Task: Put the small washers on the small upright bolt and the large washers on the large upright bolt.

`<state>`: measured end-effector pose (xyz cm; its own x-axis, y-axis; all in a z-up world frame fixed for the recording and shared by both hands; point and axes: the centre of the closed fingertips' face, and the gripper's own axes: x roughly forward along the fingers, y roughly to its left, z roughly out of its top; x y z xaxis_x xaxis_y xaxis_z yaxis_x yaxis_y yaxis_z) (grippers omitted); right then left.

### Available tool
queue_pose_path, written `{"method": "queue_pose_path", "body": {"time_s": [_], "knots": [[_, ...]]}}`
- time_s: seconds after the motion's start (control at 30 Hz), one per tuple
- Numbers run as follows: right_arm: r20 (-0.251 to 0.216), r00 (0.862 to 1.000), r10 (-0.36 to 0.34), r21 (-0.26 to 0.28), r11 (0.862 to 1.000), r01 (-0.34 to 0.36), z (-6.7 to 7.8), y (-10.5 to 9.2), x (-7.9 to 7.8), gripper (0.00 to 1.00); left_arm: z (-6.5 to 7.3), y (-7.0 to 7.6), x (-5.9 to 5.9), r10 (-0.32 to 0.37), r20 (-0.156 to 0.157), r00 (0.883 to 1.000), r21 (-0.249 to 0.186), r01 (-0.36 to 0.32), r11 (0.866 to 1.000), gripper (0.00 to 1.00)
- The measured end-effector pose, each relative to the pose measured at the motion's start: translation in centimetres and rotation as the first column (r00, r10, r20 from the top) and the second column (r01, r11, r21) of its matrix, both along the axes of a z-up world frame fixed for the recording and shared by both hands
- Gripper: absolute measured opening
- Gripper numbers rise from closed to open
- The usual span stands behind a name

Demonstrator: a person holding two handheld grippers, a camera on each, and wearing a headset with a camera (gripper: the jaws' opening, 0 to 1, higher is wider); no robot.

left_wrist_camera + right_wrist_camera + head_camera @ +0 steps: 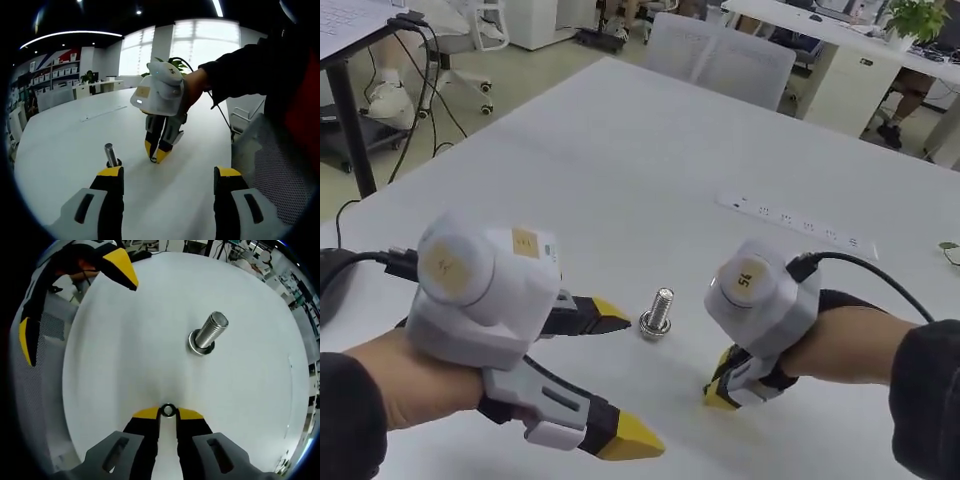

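Head view: the left gripper (632, 378) lies level over the white bench (620, 160), jaws spread and empty, beside the upright threaded steel bolt (660, 310). The right gripper (722, 396) points steeply down.

Left gripper view: the bolt stands just past one jaw.

Right gripper view: the jaws pinch a small steel washer (168, 410), apart from the bolt. This looks like the pick; next, lift it and centre its hole over the bolt's tip.

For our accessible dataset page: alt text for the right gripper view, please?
The right hand-held gripper pinches a small washer over the white table. Beyond stands an upright bolt; the left hand-held gripper, jaws open, shows at upper left.
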<state>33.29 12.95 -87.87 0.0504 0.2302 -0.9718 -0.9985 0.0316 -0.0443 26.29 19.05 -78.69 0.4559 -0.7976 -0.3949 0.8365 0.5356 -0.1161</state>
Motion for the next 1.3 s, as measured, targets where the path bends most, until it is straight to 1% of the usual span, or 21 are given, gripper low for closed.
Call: {"method": "queue_pose_path", "body": {"time_s": [0.33, 0.57, 0.9, 1.3], "knots": [[-0.004, 1.000, -0.008, 0.009, 1.000, 0.008, 0.1, 0.0, -0.1, 0.14, 0.0, -0.1, 0.0, 0.000, -0.001, 1.000, 0.000, 0.000, 1.000, 0.73], [-0.011, 1.000, -0.009, 0.008, 1.000, 0.009, 0.1, -0.2, -0.4, 0.13, 0.0, -0.1, -0.1, -0.001, -0.002, 1.000, 0.000, 0.001, 1.000, 0.73], [-0.007, 1.000, -0.029, -0.004, 1.000, 0.029, 0.3, -2.0, -0.5, 0.13, 0.0, -0.1, -0.1, -0.006, -0.001, 1.000, 0.000, 0.006, 1.000, 0.73], [-0.004, 0.998, -0.055, -0.010, 0.998, 0.055, 0.7, -3.6, -0.6, 0.13, 0.0, -0.1, -0.1, -0.011, -0.001, 1.000, 0.003, 0.011, 1.000, 0.73]]}}
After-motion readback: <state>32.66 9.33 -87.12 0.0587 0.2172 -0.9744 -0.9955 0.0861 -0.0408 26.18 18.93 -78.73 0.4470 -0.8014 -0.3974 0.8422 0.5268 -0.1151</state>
